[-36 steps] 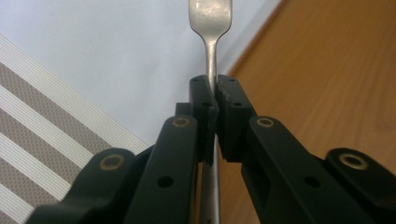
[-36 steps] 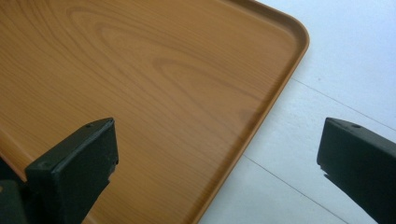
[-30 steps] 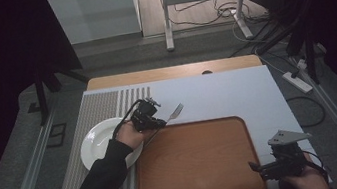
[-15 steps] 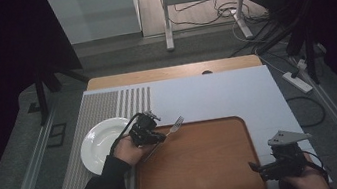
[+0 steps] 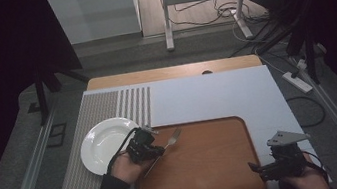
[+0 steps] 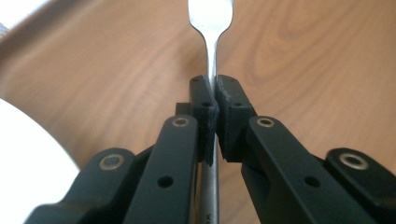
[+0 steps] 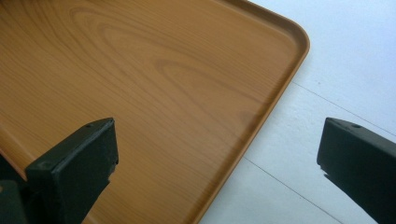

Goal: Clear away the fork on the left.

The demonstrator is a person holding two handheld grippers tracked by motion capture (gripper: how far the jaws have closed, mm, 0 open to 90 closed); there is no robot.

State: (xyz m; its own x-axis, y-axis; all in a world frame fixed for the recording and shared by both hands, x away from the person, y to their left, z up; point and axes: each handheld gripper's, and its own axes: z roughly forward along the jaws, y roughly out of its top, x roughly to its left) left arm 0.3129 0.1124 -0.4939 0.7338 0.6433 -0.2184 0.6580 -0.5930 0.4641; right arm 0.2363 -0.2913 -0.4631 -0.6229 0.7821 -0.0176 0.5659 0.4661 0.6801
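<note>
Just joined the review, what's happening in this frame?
A person works two hand-held grippers. The left gripper is shut on a silver metal fork, holding it by the handle over the brown wooden tray, beside the round white plate. The right gripper waits open at the tray's near right corner.

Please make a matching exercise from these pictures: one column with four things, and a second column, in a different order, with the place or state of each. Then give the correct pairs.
Things
1. fork
2. white plate
3. left hand-held gripper
4. right hand-held gripper

Places or states
A. open, at the near right corner of the wooden tray
B. on the striped mat, left of the tray
C. shut on a metal handle
D. held over the tray's left part, tines pointing away from the person

Pairs: 1-D, 2-B, 3-C, 4-A
</note>
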